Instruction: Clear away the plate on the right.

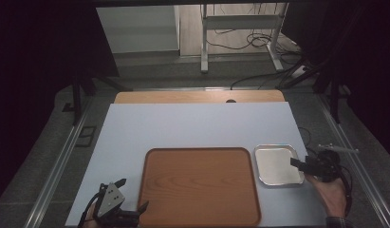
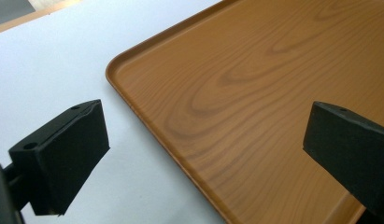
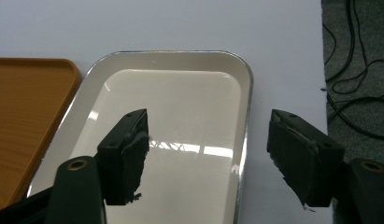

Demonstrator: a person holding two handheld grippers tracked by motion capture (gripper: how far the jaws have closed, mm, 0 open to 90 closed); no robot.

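A dim room with a grey floor and trailing cables surrounds a table covered by a pale blue-white sheet (image 1: 183,128). In the lower middle of the high view lies a large wooden tray (image 1: 199,185), and just beside its right edge, apart from it, sits a small metal tray (image 1: 276,165).

The right gripper (image 1: 297,163) comes in from the lower right and reaches the metal tray's right rim. In the right gripper view the tray (image 3: 180,112) runs lengthwise away from the camera; one jaw hangs over its inside, the other outside the right rim (image 3: 245,140), so the rim lies between them. The jaws stand apart, not yet pressing on it.

The left gripper (image 1: 128,197), at the lower left, rests with its jaws spread wide, straddling the wooden tray's near-left edge (image 2: 147,121). The right hand is plainly the nearer one to the metal tray.
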